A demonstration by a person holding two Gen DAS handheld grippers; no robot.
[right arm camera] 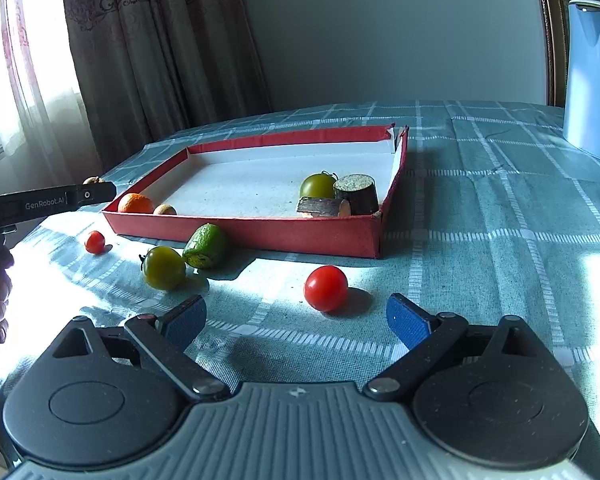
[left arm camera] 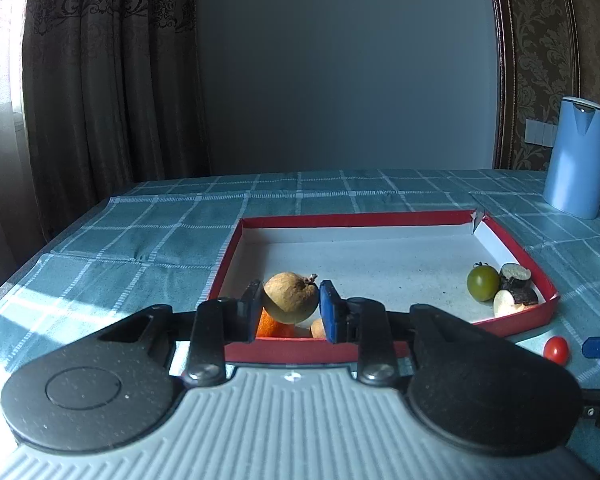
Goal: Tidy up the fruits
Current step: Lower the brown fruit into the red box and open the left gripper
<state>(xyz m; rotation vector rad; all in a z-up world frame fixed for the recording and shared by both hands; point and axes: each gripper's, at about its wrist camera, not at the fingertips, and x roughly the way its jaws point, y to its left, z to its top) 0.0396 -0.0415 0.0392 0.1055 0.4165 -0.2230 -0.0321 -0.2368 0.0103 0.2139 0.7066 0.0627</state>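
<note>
Checked teal cloth covers the table (right arm camera: 480, 216), with heavy curtains and a plain grey wall behind. At the lower centre of the left wrist view, a brown round fruit (left arm camera: 291, 296) is clamped between the fingers of the left gripper (left arm camera: 290, 308), held just above the near wall of the red tray (left arm camera: 356, 219), probably so it can be dropped beside the orange (left arm camera: 270, 326) and small tan fruit (left arm camera: 318, 328) already in that corner. In the tray's right corner, a green tomato (left arm camera: 483, 283) sits against dark cut pieces (left arm camera: 516, 288). In the right wrist view, the right gripper (right arm camera: 296, 320) hangs with fingers spread wide and empty, aimed at the red tomato (right arm camera: 325, 288) just ahead, likely the next pick. Left of it wait a second green tomato (right arm camera: 164, 267), a green fruit (right arm camera: 205, 245) and a small red tomato (right arm camera: 95, 241). A blue kettle (right arm camera: 592, 80) stands at far right.
</note>
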